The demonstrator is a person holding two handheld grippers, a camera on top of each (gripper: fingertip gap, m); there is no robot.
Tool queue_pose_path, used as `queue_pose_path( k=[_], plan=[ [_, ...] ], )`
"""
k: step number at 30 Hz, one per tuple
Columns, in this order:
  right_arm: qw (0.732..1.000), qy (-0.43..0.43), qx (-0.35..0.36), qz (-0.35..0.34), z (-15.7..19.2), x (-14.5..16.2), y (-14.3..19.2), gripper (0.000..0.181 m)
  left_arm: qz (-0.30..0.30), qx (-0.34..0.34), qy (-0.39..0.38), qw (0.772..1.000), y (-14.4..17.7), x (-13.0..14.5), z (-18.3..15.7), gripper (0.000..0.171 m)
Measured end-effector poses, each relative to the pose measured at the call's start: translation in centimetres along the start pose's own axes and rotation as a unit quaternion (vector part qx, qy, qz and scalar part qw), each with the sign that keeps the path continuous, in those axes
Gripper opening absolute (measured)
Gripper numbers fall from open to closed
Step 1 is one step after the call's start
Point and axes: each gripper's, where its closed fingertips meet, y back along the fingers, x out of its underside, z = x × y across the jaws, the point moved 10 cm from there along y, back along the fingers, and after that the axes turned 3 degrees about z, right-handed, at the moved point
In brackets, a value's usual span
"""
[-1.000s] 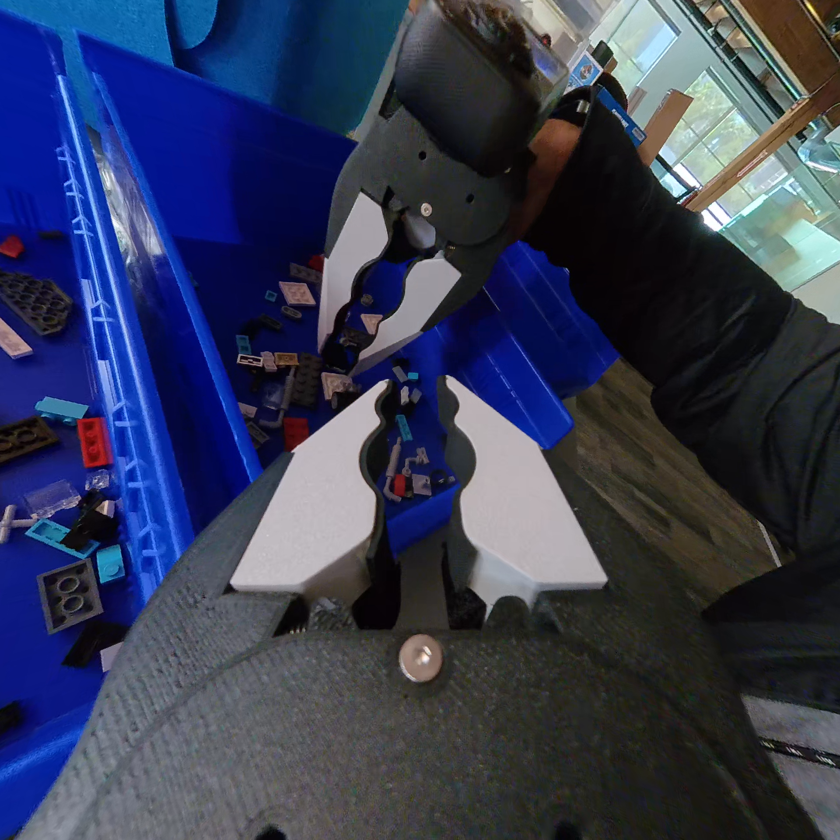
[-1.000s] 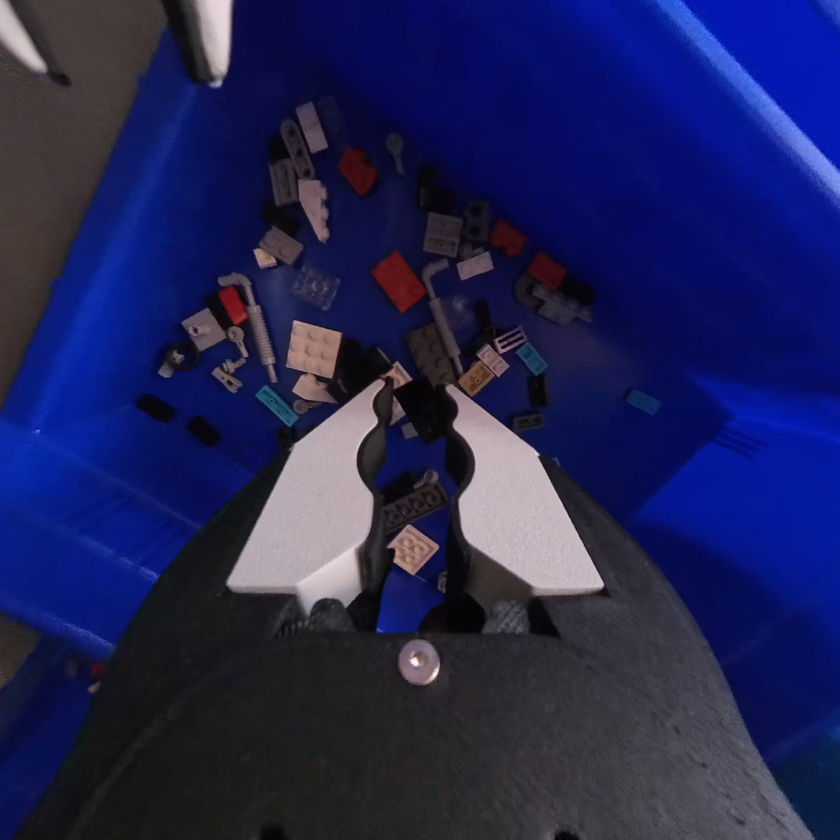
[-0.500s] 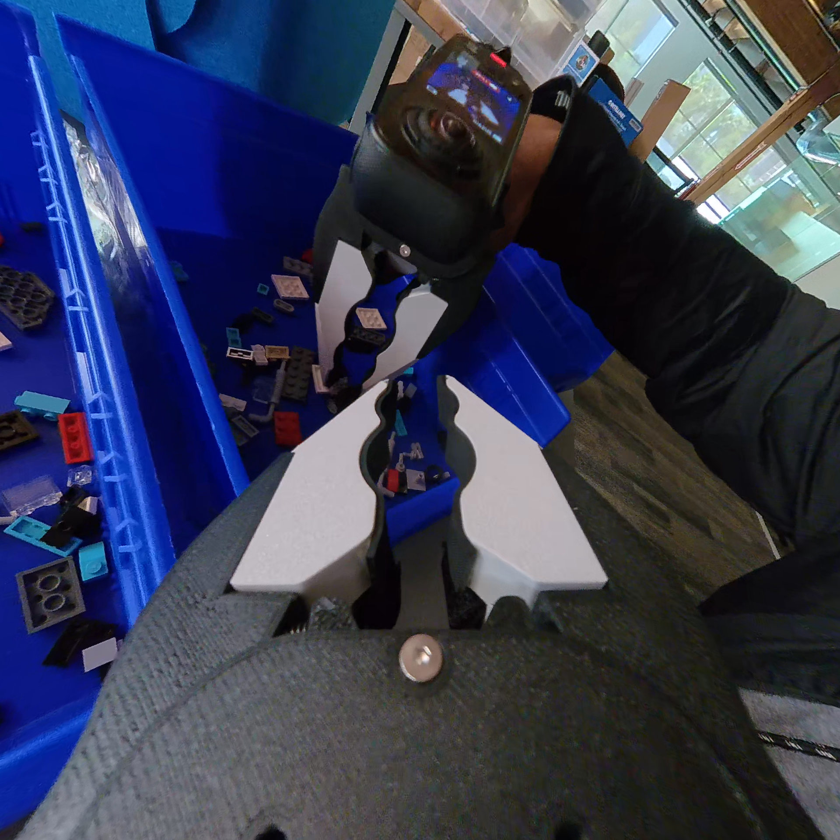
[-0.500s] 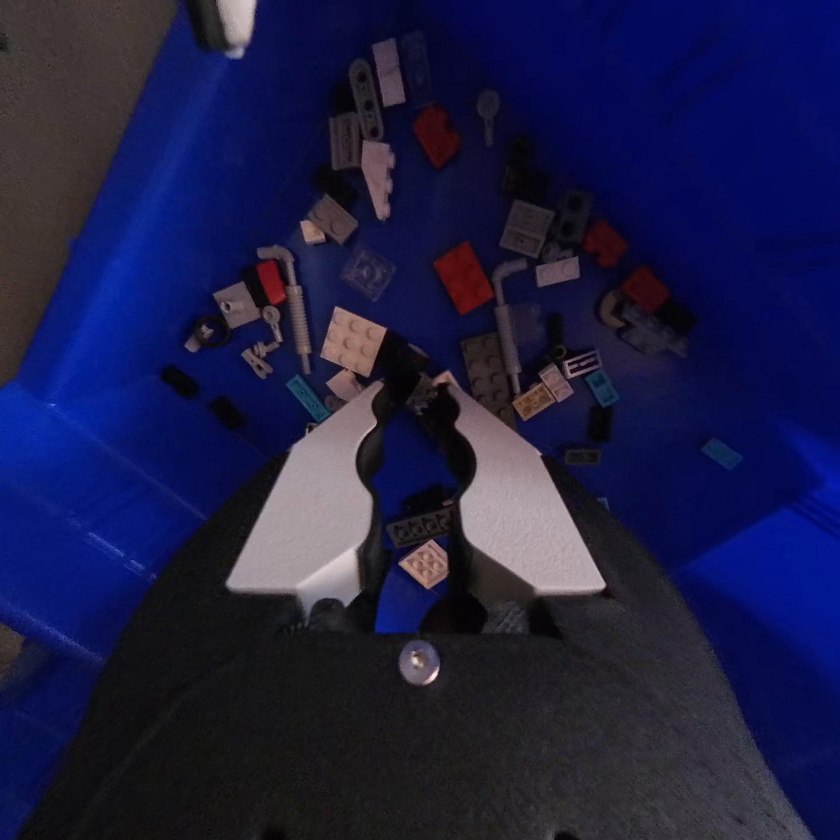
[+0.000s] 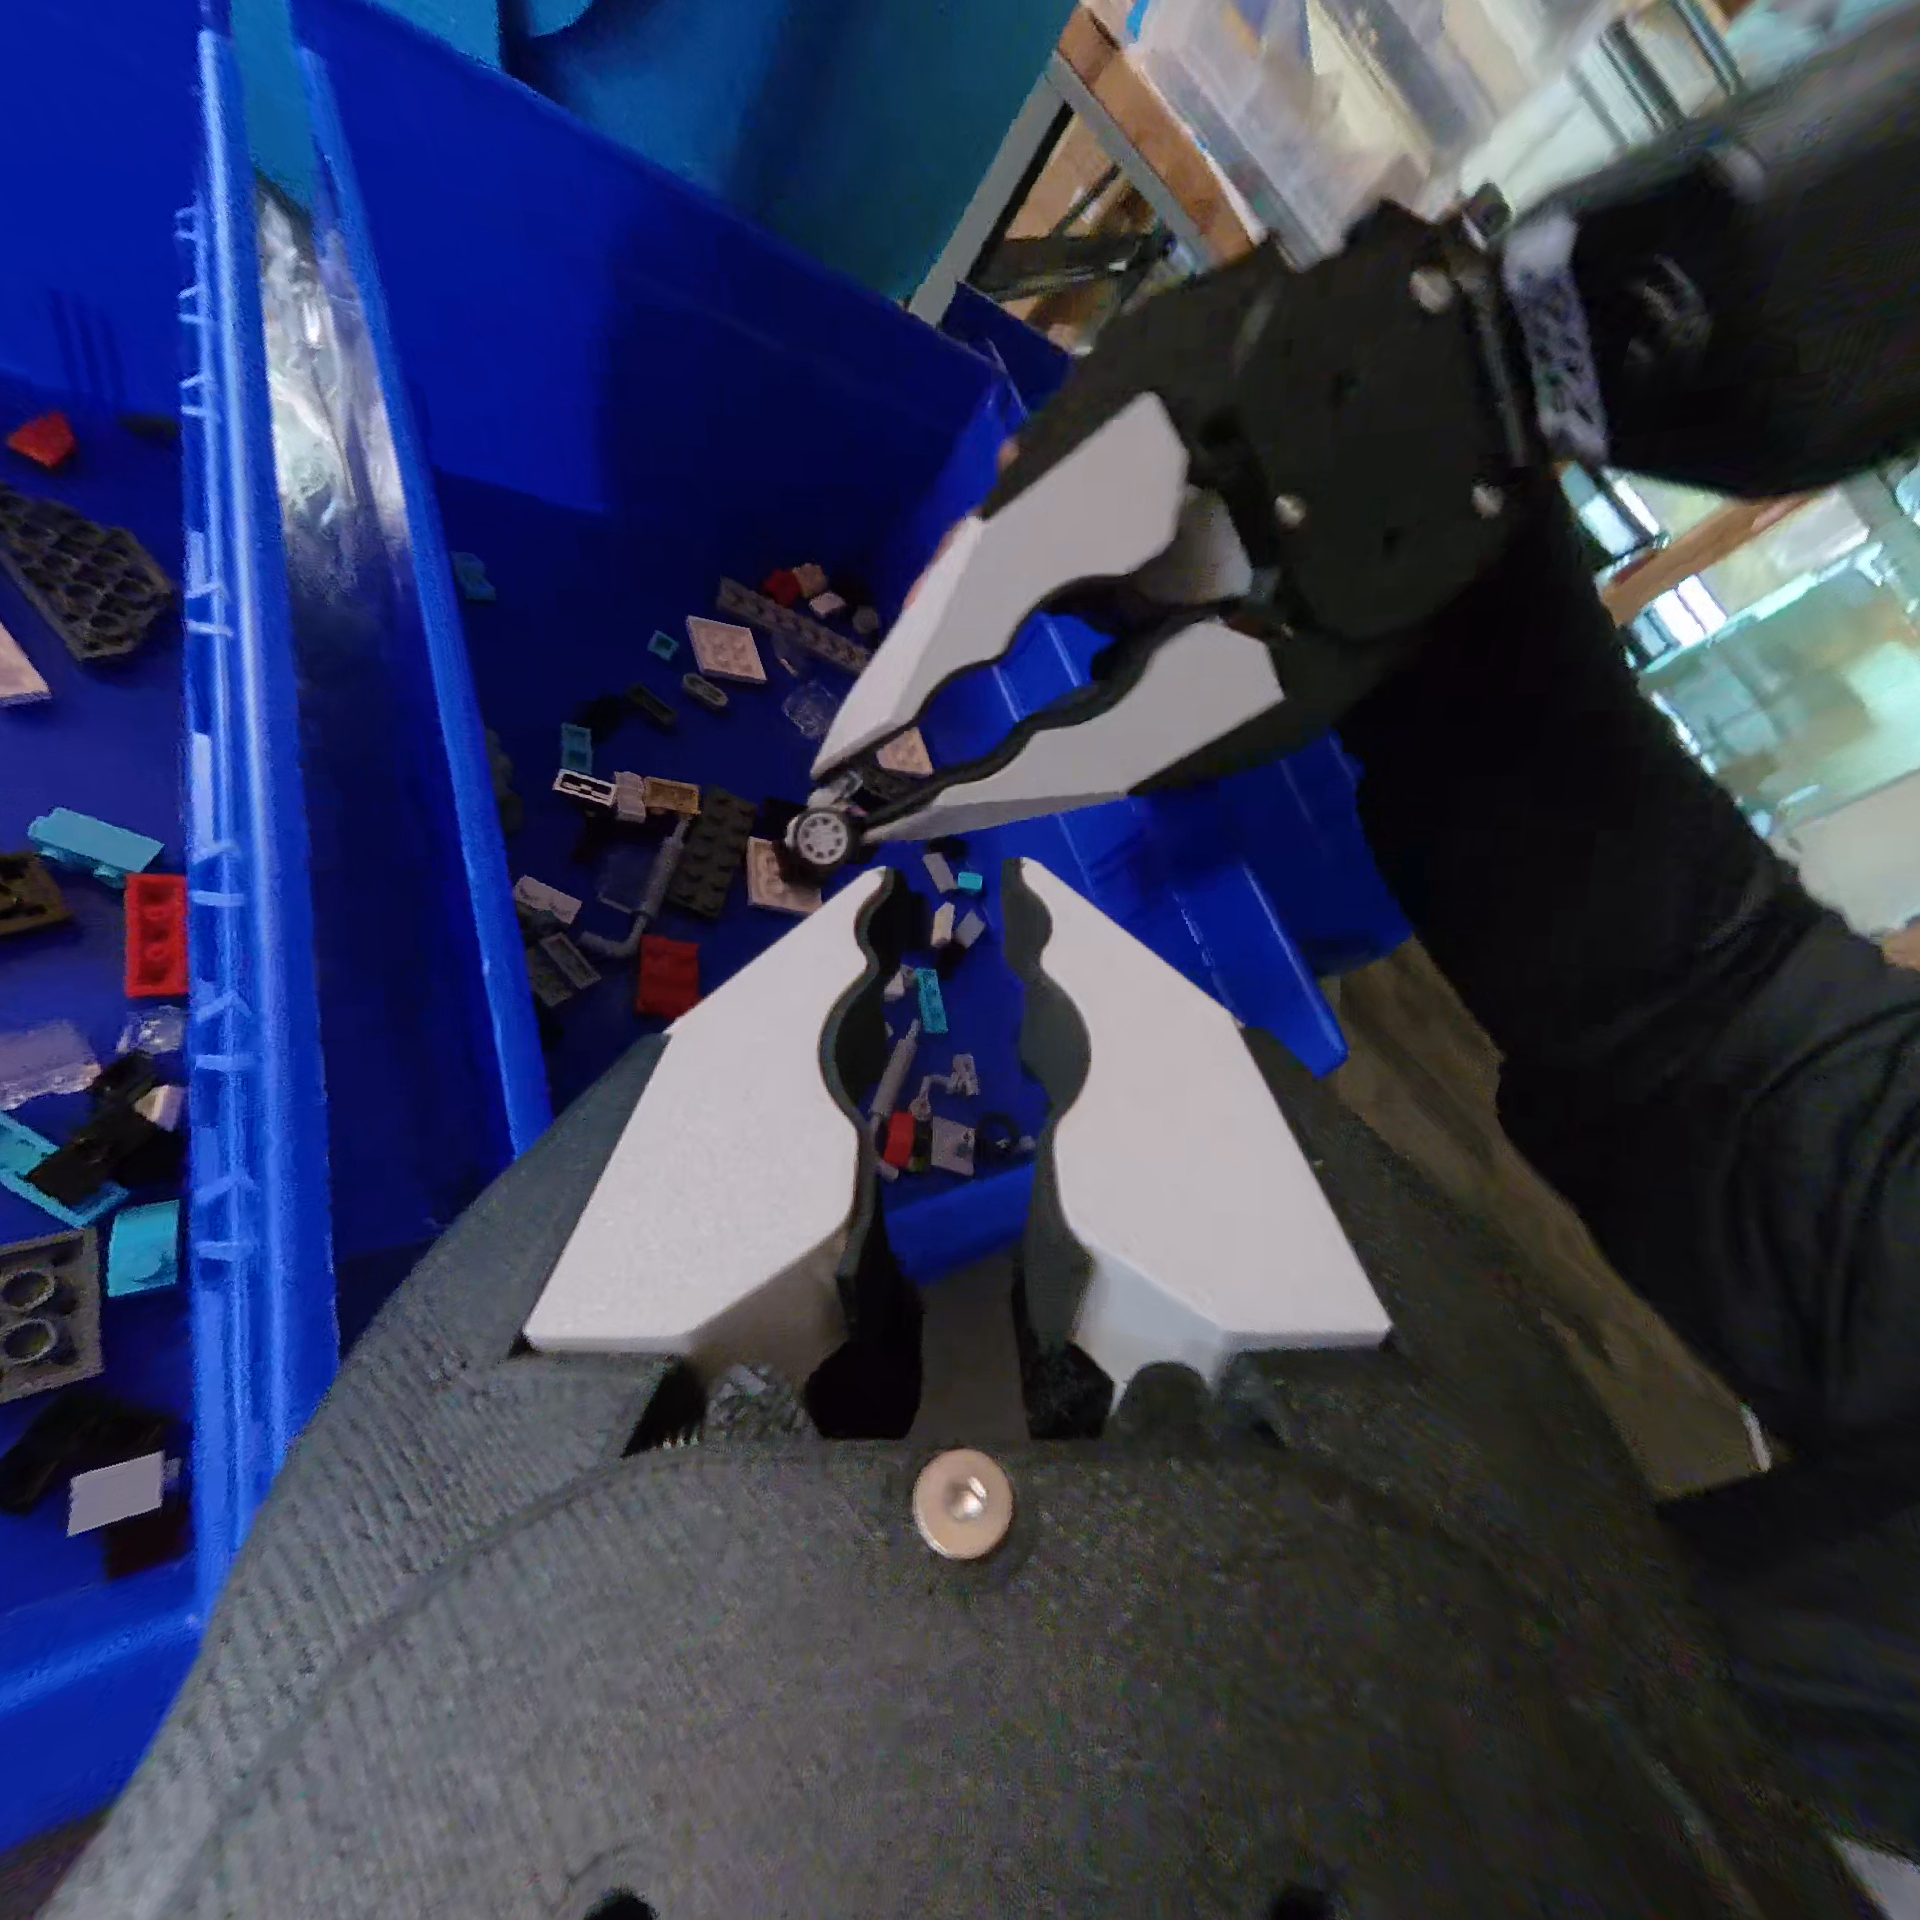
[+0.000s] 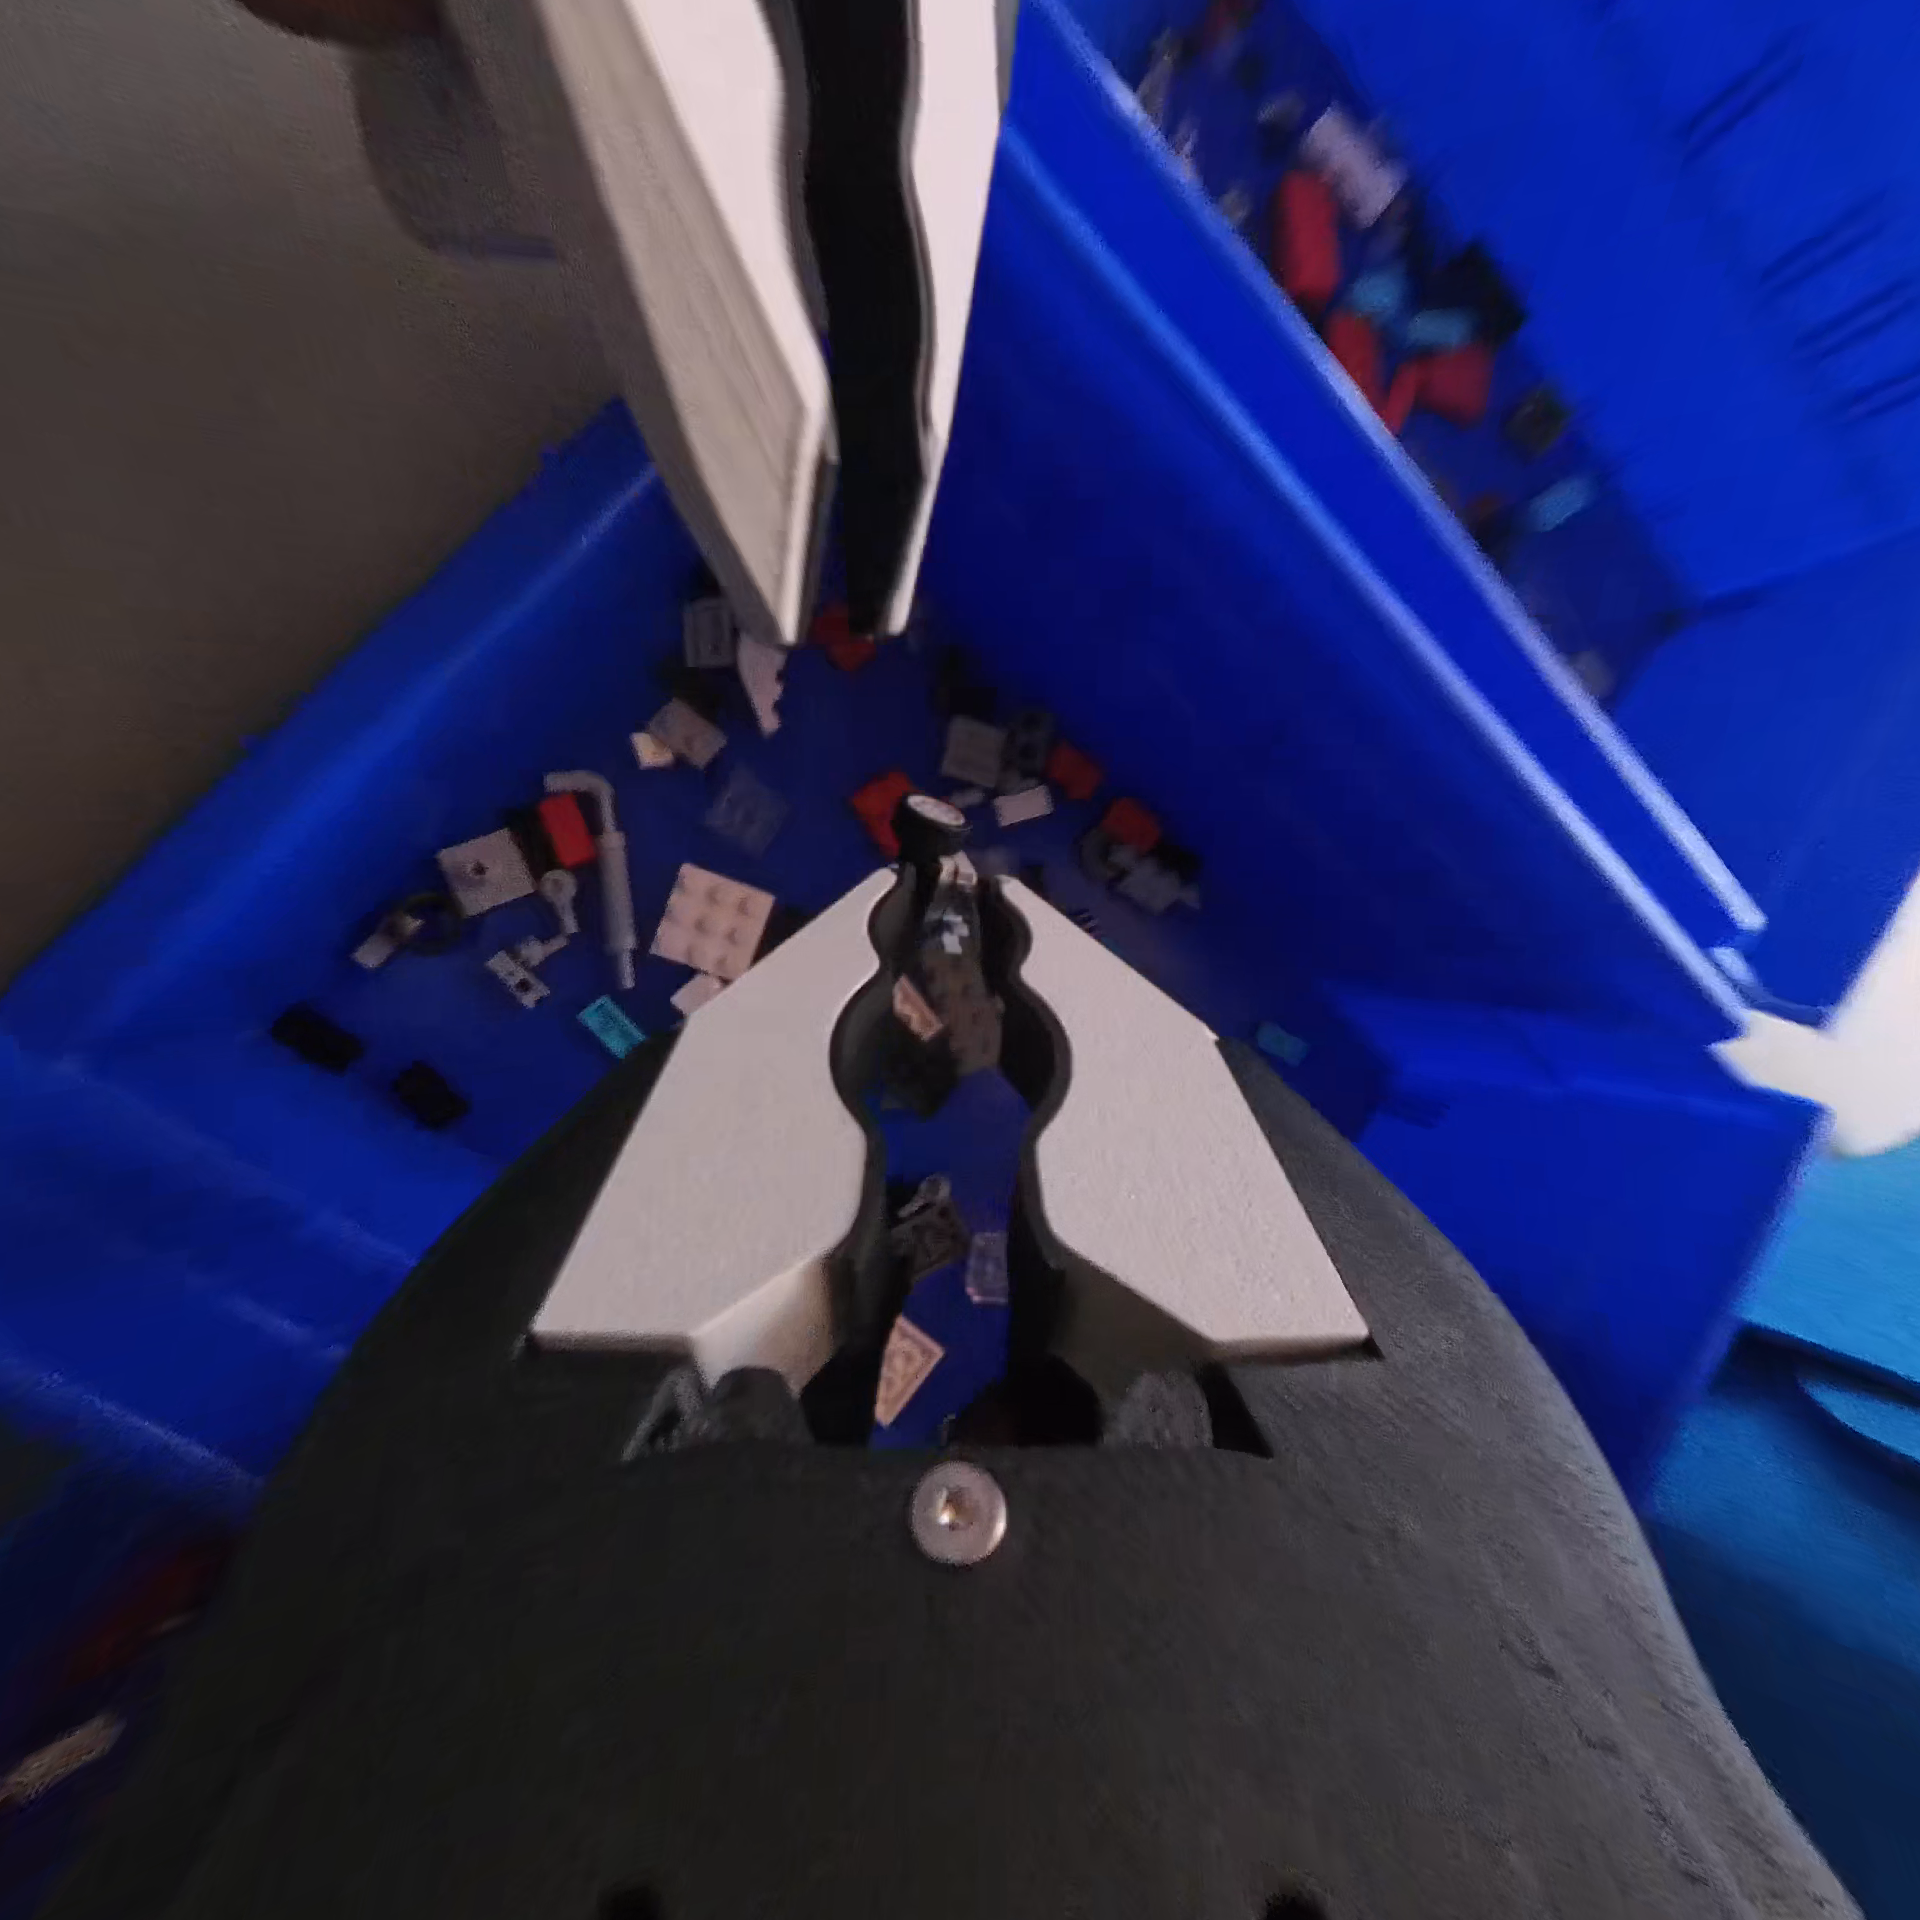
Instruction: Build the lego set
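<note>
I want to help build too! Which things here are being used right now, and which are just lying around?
In use:
- small black-tyred wheel piece with grey hub
- right gripper, shut on it
- left gripper, open and empty

Lying about:
- red flat plate
- tan square studded plate
- big blue plastic bin

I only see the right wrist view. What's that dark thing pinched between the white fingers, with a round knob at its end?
Observer: In the left wrist view, the right gripper pinches a small wheel piece with a black tyre and a pale grey hub.
Operator: Is the other gripper carrying anything?
Observer: No. The left gripper is open, with nothing between its fingers.
Operator: Who's holding the right one?
Observer: A person. A black sleeve runs behind it.
</note>
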Motion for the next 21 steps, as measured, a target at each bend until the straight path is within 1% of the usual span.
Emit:
queue_pose_path(
  k=[2,6,7,10,12,17,19,21],
  plan=[
    [0.998,0.014,0.053,-0.028,0.5,-0.3,0.8,0.015,-0.007,-0.009,0.015,1.0,-0.3,0.0,0.2,0.022],
    [0.989,0.041,0.127,-0.06,1.8,-1.0,1.9,0.015,-0.035,-0.027,0.041,0.998,-0.5,-0.2,0.5,0.033],
    [0.986,0.047,0.143,-0.066,2.1,-1.1,2.1,0.015,-0.042,-0.027,0.048,0.998,-0.5,-0.2,0.6,0.036],
    [0.978,0.064,0.187,-0.073,2.8,-1.4,2.4,0.014,-0.049,-0.006,0.07,0.996,-0.8,-0.3,0.6,0.039],
    [0.974,0.07,0.202,-0.075,3.2,-1.5,2.5,0.015,-0.057,-0.001,0.076,0.995,-0.9,-0.5,0.7,0.039],
    [0.961,0.092,0.249,-0.085,3.7,-1.6,2.7,0.014,-0.052,0.017,0.089,0.995,-1.2,-0.7,0.5,0.037],
    [0.955,0.104,0.265,-0.085,4.0,-1.6,2.7,0.015,-0.054,0.029,0.097,0.993,-1.3,-0.8,0.4,0.034],
    [0.95,0.116,0.275,-0.087,4.3,-1.7,2.7,0.014,-0.055,0.042,0.101,0.992,-1.3,-0.8,0.4,0.024]
  ],
)
